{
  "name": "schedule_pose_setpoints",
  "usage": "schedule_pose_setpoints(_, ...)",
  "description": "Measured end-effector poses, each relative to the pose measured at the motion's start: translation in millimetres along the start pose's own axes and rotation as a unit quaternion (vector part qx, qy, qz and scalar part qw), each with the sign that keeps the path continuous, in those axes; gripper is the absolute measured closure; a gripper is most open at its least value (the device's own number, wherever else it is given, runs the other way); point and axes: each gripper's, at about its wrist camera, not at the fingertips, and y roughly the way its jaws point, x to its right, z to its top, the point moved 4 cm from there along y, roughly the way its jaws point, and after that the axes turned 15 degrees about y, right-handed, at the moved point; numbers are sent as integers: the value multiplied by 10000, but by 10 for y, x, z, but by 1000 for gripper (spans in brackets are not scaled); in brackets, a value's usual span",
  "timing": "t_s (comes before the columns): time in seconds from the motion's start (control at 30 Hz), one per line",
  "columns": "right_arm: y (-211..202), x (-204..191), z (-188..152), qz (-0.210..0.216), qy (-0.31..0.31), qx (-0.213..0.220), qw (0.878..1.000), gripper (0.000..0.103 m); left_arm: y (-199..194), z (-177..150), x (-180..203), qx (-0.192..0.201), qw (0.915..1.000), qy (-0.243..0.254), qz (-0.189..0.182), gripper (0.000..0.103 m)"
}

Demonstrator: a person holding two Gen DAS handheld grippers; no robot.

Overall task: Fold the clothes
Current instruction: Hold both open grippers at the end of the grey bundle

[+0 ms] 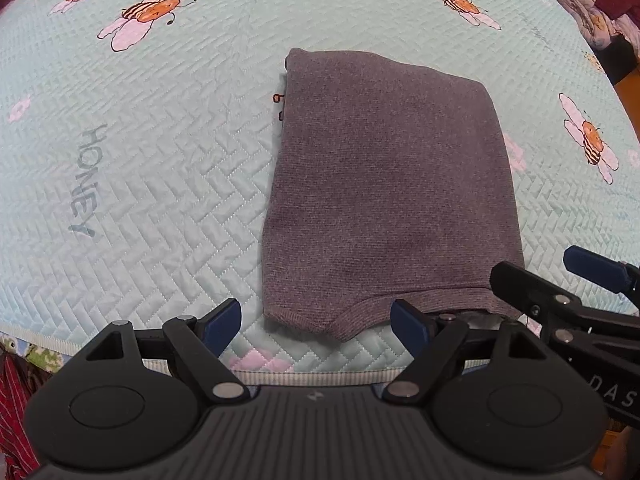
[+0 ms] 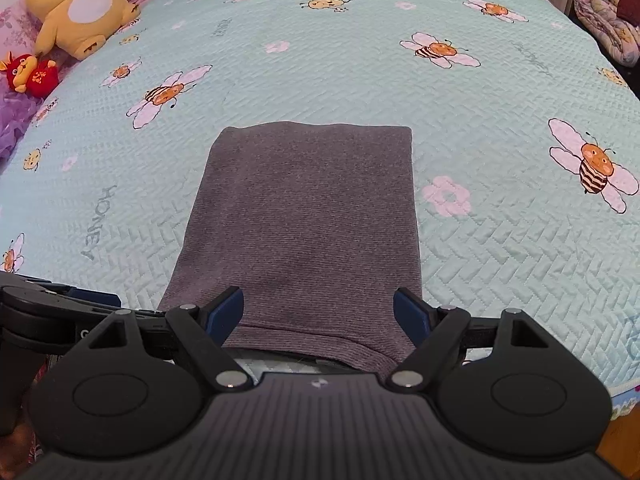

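Note:
A grey knitted garment [image 1: 384, 184] lies folded into a flat rectangle on the bee-print bedspread [image 1: 140, 180], its ribbed hem toward me. My left gripper [image 1: 318, 320] hangs open above the hem's near left corner, blue pads wide apart, nothing between them. In the right wrist view the same garment [image 2: 308, 216] fills the middle. My right gripper [image 2: 319, 312] stands open over the near hem, pads spread to about the cloth's width and not pressing on it. The right gripper's fingers [image 1: 592, 266] show at the garment's near right corner in the left wrist view.
A yellow plush toy [image 2: 80, 4] and a small red one [image 2: 28, 74] sit at the bed's far left. Rolled bedding [image 2: 608, 12] is piled off the far right corner. The bed's near edge [image 1: 320, 378] runs just under both grippers.

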Motion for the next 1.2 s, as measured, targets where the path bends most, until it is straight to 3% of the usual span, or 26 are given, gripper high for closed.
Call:
schedule_pose_setpoints(0.93,8,-13,-35,-13,-4,23,10000,21,16,-51,-1,64,10000,-36,-13,18)
schedule_pose_setpoints(1.1,7,-2,-38,-53,-53,109,9999,21,10,-84,5,267,9996,50,-112,18)
schedule_pose_setpoints(1.2,-15,94,-44,155,-2,229,9996,21,-22,-149,-79,649,9974,-7,-310,18)
